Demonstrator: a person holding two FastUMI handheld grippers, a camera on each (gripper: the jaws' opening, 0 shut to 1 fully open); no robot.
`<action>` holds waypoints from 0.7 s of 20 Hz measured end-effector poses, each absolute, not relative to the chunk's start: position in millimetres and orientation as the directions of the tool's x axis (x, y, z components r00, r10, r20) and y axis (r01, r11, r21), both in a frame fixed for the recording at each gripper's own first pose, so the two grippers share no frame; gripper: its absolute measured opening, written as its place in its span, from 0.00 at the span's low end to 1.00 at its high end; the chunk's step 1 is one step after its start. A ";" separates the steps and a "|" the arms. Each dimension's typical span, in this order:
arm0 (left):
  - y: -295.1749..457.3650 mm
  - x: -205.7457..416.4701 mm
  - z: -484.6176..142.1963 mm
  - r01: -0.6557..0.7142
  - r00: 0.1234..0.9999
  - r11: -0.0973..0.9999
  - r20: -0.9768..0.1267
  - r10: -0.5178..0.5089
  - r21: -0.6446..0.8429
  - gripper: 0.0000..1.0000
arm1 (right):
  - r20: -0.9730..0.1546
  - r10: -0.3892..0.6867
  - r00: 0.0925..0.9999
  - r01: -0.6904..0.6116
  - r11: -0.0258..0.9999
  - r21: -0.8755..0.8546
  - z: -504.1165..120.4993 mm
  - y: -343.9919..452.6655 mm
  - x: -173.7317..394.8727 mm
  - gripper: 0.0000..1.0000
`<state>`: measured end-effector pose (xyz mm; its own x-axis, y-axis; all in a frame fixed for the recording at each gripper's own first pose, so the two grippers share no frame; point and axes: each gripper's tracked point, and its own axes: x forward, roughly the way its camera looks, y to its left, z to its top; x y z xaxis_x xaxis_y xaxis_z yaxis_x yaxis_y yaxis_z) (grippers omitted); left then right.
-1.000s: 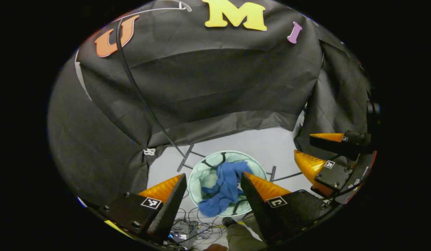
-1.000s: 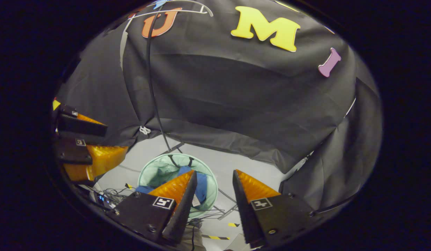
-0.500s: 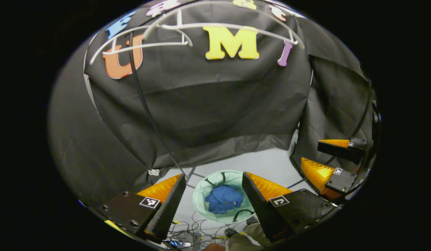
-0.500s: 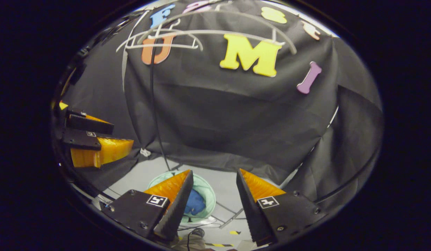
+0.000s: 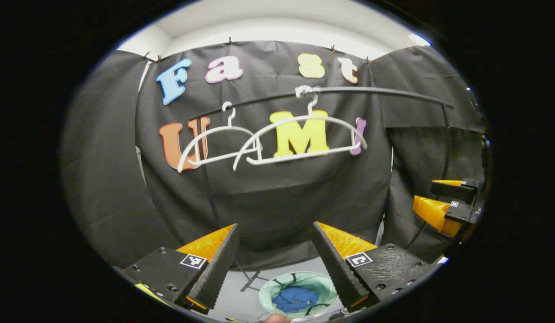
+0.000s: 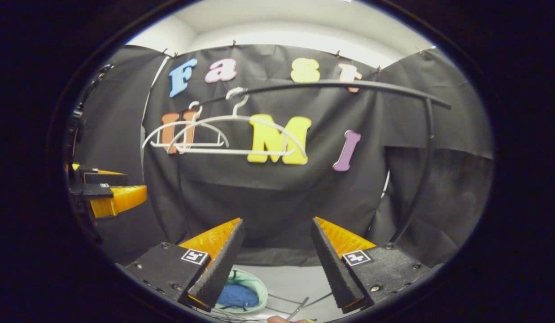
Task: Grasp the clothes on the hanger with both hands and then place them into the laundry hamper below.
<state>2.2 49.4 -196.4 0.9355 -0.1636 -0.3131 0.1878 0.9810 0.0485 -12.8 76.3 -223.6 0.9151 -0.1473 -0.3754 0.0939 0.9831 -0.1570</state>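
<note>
Change noted: both tools have risen and tilted up from the laundry hamper [image 5: 299,294]; a second ago the hamper lay large between the fingers, now it sits low below them. Left tool [image 5: 273,260] wide open, empty. Right tool [image 6: 277,255] wide open, empty. Clothes [image 5: 295,299]: blue, crumpled soft heap inside the hamper. Hangers [image 5: 299,139] above the hamper: bare. Judgement: task looks complete.
</note>
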 end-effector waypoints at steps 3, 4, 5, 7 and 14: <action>51.2 -12.2 -149.1 0.159 0.968 0.985 -0.205 -0.142 0.066 0.95 | -0.288 -0.140 0.947 0.102 0.985 -0.141 -183.2 70.8 -17.3 0.99; 49.7 -15.7 -132.7 0.150 0.975 0.987 -0.175 -0.137 0.062 0.95 | -0.268 -0.126 0.955 0.094 0.987 -0.132 -170.7 70.4 -18.8 0.98; 48.8 -23.0 -119.2 0.141 0.980 0.989 -0.153 -0.131 0.054 0.96 | -0.253 -0.113 0.961 0.084 0.989 -0.124 -159.8 69.8 -21.8 0.99; 48.6 -37.8 -92.5 0.118 0.988 0.992 -0.107 -0.114 0.034 0.97 | -0.238 -0.086 0.968 0.059 0.991 -0.117 -144.2 67.9 -30.2 0.99; 56.8 -78.6 -48.3 0.029 0.999 0.998 -0.029 -0.027 0.048 0.99 | -0.194 -0.024 0.981 0.006 0.996 -0.094 -101.8 59.0 -54.7 1.00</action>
